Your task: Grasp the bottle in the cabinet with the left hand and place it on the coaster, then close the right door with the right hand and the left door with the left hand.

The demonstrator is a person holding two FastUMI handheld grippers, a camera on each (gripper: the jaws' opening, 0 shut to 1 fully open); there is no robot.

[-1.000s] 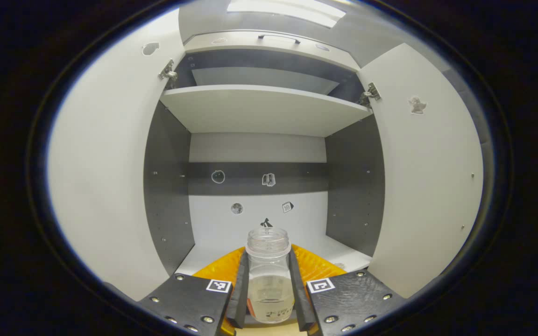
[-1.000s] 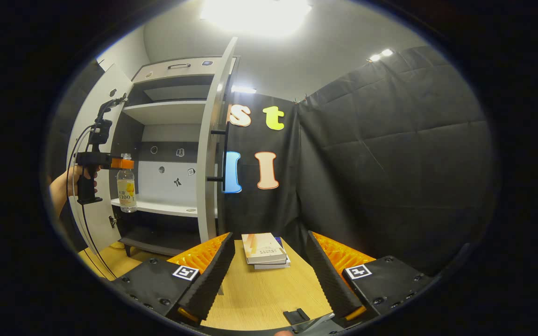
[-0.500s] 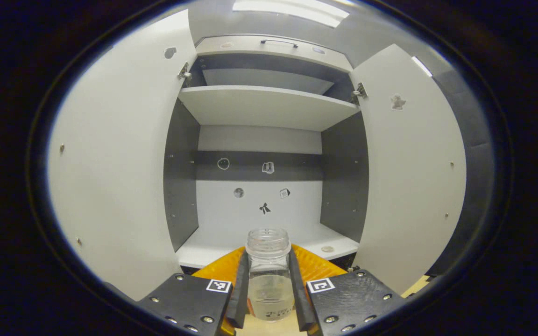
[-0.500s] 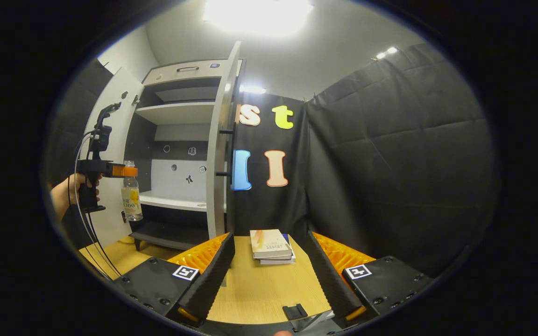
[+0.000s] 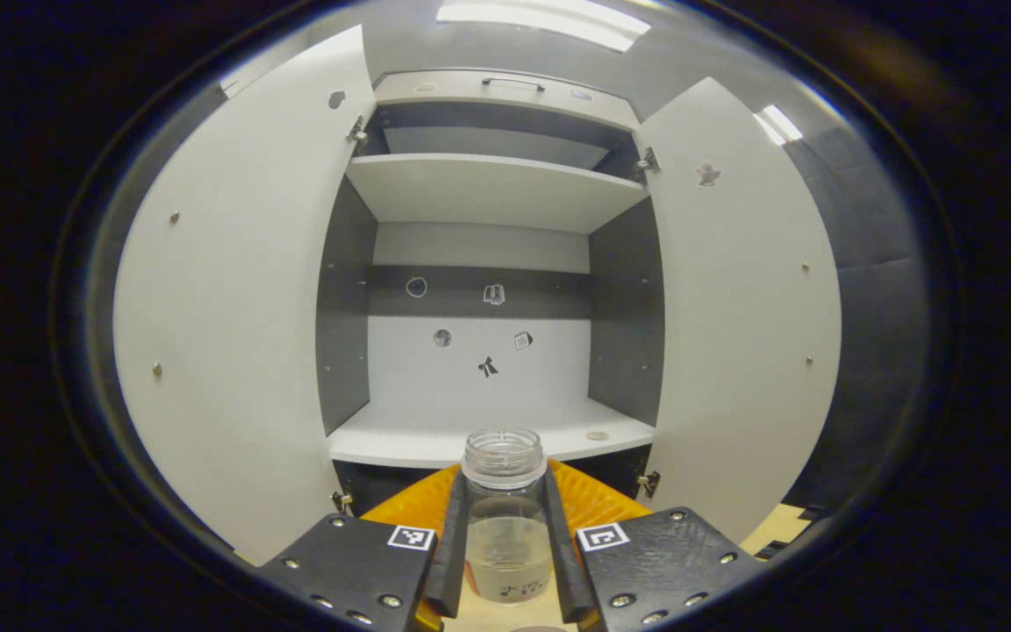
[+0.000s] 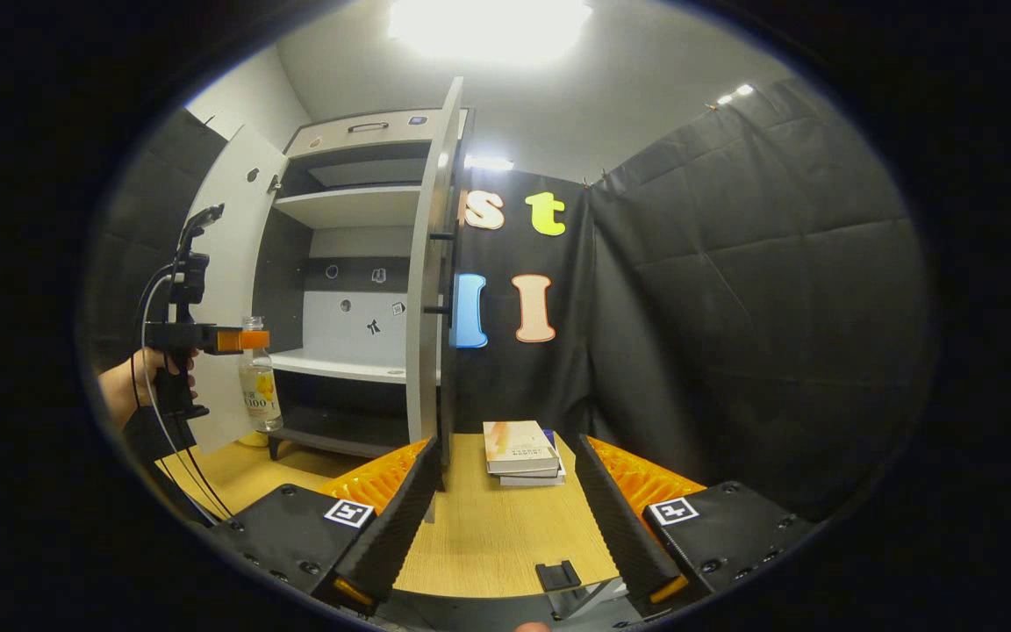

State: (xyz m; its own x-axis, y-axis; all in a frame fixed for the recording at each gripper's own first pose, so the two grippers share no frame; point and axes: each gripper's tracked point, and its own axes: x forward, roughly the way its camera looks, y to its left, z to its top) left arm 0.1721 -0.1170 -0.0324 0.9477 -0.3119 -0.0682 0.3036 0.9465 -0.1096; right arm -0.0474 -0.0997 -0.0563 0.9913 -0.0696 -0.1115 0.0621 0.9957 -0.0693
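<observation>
In the left gripper view, the left gripper (image 5: 505, 544) at 6 o'clock is clamped on the bottle (image 5: 505, 518), both fingers pressing its sides just under the capless neck; the bottle stands upright, part full of clear liquid. Ahead, the cabinet (image 5: 488, 263) stands with the left door (image 5: 242, 307) at 9 o'clock and the right door (image 5: 742, 298) at 3 o'clock swung wide. In the right gripper view, the right gripper (image 6: 505, 527) at 6 o'clock is spread apart, grasping nothing, over a wooden table (image 6: 488, 535). Books (image 6: 521, 452) lie stacked beyond it. At 9 o'clock a hand (image 6: 132, 391) carries the left gripper, the bottle hanging in front of the cabinet, outside the shelves.
</observation>
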